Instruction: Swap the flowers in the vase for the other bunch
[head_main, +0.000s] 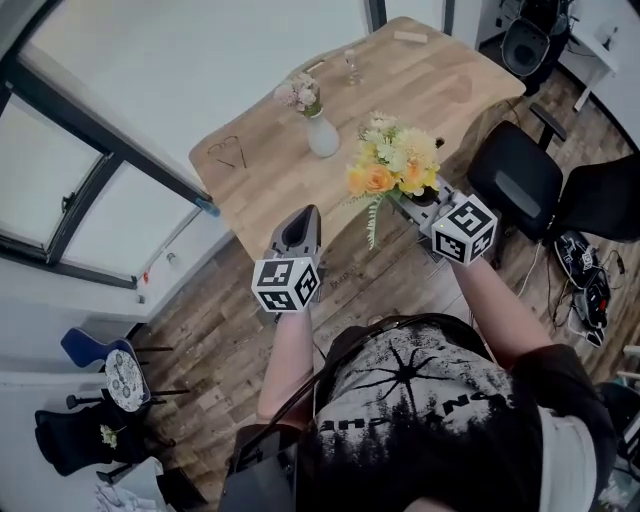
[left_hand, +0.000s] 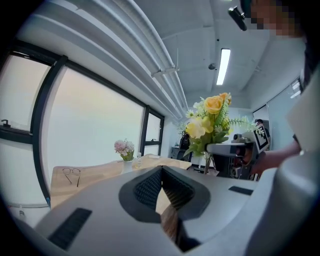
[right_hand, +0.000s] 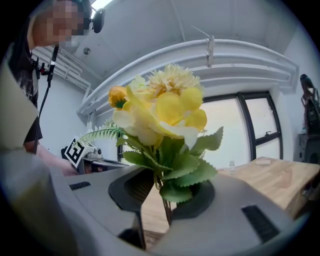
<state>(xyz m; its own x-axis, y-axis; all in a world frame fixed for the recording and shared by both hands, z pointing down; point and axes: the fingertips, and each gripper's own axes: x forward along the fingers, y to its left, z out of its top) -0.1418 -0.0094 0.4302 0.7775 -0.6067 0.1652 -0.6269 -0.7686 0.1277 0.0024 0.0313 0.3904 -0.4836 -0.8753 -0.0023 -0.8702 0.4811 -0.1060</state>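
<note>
A white vase (head_main: 322, 137) with pink flowers (head_main: 300, 94) stands on the wooden table (head_main: 420, 85), ahead of both grippers. My right gripper (head_main: 402, 204) is shut on the stems of a yellow and orange bunch (head_main: 394, 163) and holds it upright off the table's near edge. In the right gripper view the yellow bunch (right_hand: 161, 112) fills the middle, its stems pinched in the right gripper (right_hand: 163, 194). My left gripper (head_main: 303, 222) is shut with nothing in it and points at the table. The left gripper view shows the left gripper (left_hand: 161, 171), the pink flowers (left_hand: 124, 147) and the yellow bunch (left_hand: 210, 121).
A pair of glasses (head_main: 228, 153) lies on the table's left end. A small clear bottle (head_main: 352, 68) and a wooden block (head_main: 410, 37) sit at the far side. Black office chairs (head_main: 515, 180) stand to the right, and large windows (head_main: 70, 210) to the left.
</note>
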